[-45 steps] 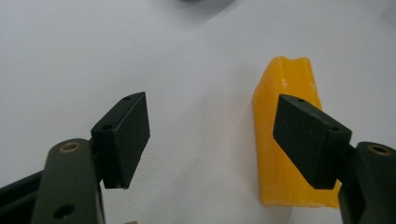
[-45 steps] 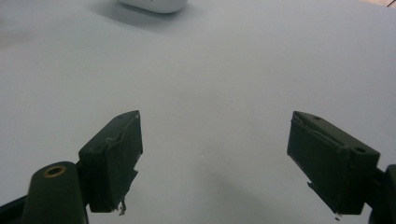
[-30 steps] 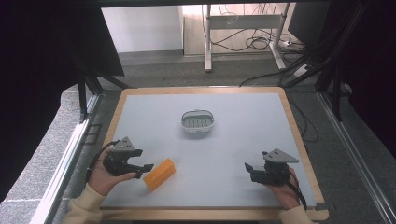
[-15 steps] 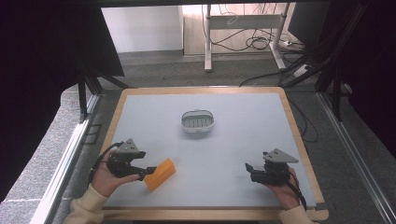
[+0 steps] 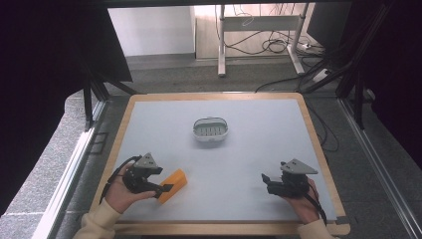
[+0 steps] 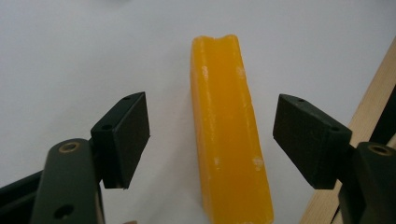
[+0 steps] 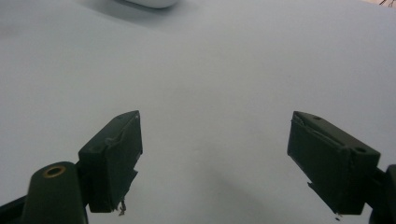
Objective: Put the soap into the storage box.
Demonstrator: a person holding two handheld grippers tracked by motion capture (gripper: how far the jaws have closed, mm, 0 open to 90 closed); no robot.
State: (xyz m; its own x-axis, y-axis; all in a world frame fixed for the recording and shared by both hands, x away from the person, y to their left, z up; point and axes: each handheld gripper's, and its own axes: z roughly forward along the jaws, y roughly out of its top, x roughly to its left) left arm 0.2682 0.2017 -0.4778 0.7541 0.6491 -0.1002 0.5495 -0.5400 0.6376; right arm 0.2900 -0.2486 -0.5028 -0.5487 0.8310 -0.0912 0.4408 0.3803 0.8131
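An orange-yellow bar (image 5: 175, 181) lies flat on the pale mat near the front left. In the left gripper view the bar (image 6: 226, 135) runs lengthwise between the two black pads, with a gap on each side. My left gripper (image 5: 164, 188) (image 6: 215, 121) is open around the bar's near end, held in a hand low over the mat. A white oval dish (image 5: 211, 129) with a slotted inside stands at the middle of the mat. At the front right my right gripper (image 5: 266, 182) (image 7: 215, 140) is open, with only bare mat between its pads.
The mat sits in a wooden frame (image 5: 318, 149), whose edge (image 6: 373, 112) runs close beside the left gripper. Dark curtains and metal posts flank the table. Cables and desk legs lie on the floor beyond the far edge.
My left gripper has crept right toward the bar, so its jaws now straddle the near end. The bar, the dish and the right gripper have stayed put.
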